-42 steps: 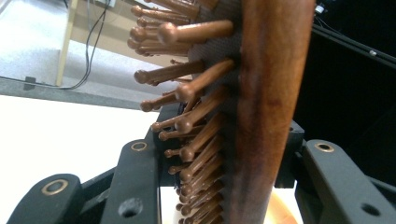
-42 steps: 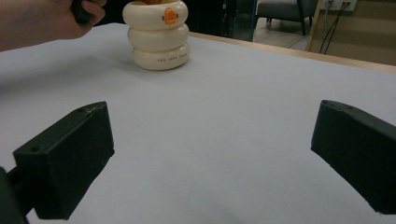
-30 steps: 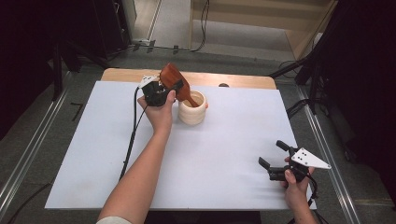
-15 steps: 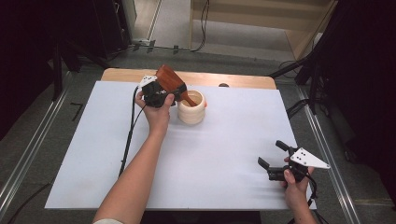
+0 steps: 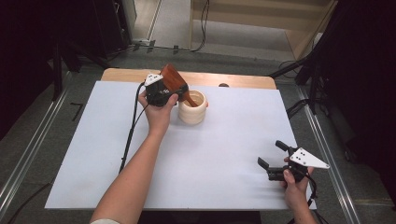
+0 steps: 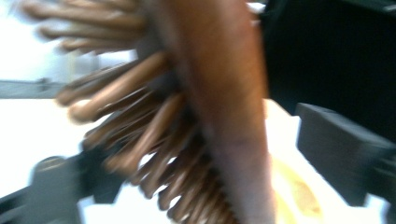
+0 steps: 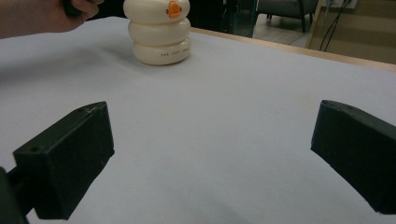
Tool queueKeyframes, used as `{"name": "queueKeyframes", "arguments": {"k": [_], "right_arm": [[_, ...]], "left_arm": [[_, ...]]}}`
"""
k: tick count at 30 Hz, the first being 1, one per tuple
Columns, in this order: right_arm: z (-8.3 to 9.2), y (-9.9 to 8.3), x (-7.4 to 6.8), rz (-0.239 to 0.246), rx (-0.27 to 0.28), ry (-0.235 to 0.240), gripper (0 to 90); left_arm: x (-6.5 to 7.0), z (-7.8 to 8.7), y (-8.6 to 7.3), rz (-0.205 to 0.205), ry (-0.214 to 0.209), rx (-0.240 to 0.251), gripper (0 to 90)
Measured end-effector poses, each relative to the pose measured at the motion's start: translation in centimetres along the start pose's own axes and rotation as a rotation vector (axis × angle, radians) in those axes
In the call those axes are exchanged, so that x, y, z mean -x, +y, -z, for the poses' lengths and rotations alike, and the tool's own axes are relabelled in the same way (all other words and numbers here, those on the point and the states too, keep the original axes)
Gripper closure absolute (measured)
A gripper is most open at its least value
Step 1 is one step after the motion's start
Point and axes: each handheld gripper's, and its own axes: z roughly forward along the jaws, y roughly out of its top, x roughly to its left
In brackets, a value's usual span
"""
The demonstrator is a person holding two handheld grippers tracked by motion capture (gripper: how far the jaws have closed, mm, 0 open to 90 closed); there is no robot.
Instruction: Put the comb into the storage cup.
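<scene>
So our left gripper [image 5: 180,91] is clamped on a brown wooden comb [image 5: 173,80], holding it tilted over the cream ribbed cup [image 5: 192,107] near the far edge of the table. In the high view the comb's lower end dips into the cup's mouth; whether it touches the inside we can't tell. From the left gripper view the comb [image 6: 219,112] is a blurry brown slab with its teeth fanning off to one side, and the black jaws sit on either side of it. Our left hand [image 5: 159,109] wraps the gripper body just beside the cup.

Over on the right, our right gripper [image 5: 273,156] sits near the front right corner of the white table cover [image 5: 93,154], jaws spread wide with nothing between them. Its own view looks across the bare surface to the cup [image 7: 161,32], which has a small orange mark near the top.

Compared with half a second ago, the comb has tipped further down toward the cup's opening. The right gripper hasn't budged.
</scene>
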Motion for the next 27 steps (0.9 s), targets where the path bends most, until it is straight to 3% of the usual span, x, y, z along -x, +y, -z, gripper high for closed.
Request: {"name": "queueKeyframes", "arguments": {"k": [3,7,10,12,16,19,24,27], "right_arm": [[0.0,0.0,0.0,0.0,0.001,0.0,0.0],[0.0,0.0,0.0,0.0,0.002,0.0,0.0],[0.0,0.0,0.0,0.001,0.0,0.0,0.0],[0.0,0.0,0.0,0.0,0.0,0.0,0.0],[0.0,0.0,0.0,0.0,0.001,-0.001,0.0],[0.0,0.0,0.0,0.001,0.002,0.0,0.0],[0.0,0.0,0.0,0.003,0.001,0.0,0.0],[0.0,0.0,0.0,0.003,0.0,0.0,0.0]], "left_arm": [[0.0,0.4,0.3,0.002,-0.025,0.022,42.7],[0.6,0.5,0.4,0.009,-0.06,0.021,46.3],[1.3,0.4,0.4,0.026,-0.057,0.037,49.9],[1.8,0.3,0.4,0.032,-0.033,0.052,51.5],[1.9,-0.2,0.0,0.083,-0.05,0.063,51.8],[1.7,-0.4,-0.5,0.097,-0.054,0.071,50.7],[0.9,-0.1,-0.4,0.079,-0.047,0.055,45.0],[0.5,-0.2,-0.5,0.051,-0.041,0.028,36.6]]}}
